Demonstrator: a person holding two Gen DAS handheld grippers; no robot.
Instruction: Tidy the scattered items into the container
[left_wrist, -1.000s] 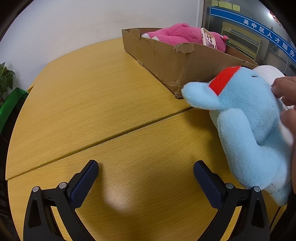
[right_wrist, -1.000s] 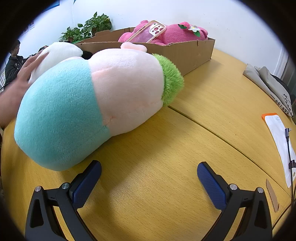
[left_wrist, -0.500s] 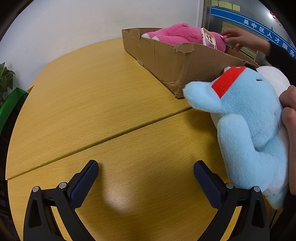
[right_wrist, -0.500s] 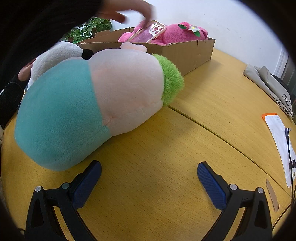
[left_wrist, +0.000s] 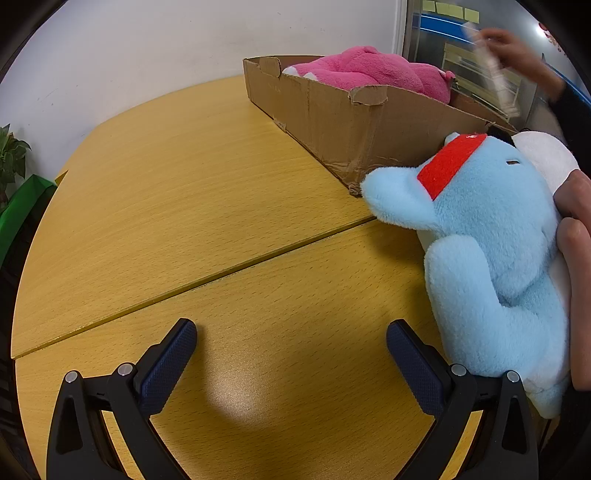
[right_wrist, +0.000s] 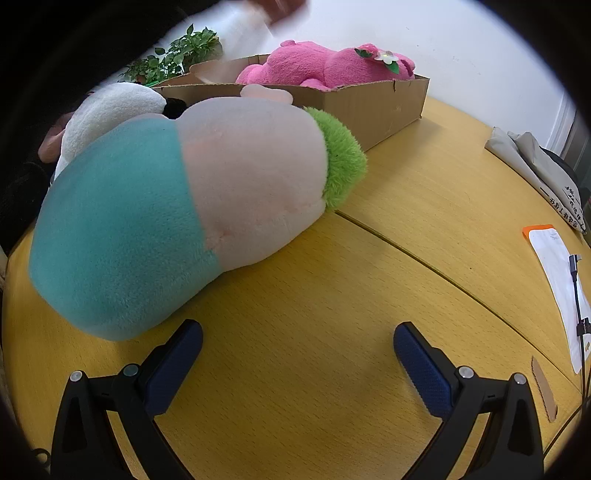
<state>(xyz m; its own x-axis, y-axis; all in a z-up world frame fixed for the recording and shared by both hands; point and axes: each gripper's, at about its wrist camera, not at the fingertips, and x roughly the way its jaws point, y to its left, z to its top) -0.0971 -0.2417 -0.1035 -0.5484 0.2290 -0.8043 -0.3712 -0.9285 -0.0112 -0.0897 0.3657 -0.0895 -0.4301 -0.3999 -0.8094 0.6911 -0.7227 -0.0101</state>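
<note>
Left gripper (left_wrist: 291, 341): jaws spread wide, nothing between them, positioned over bare desk (left_wrist: 184, 192). A light-blue plush toy (left_wrist: 495, 258) with a red band lies at 3 o'clock in the left wrist view, just beside the right finger; a bare hand (left_wrist: 576, 258) rests on its far side.

Right gripper (right_wrist: 297, 345): jaws spread wide, nothing held. A teal-and-pink plush toy (right_wrist: 177, 206) with a green tuft lies on the desk at 10 o'clock, near the left finger.

Cardboard box (right_wrist: 373, 107): located at 12 o'clock behind the toy, containing a pink plush toy (right_wrist: 325, 64). Papers (right_wrist: 557, 280) lie at 3 o'clock.
</note>
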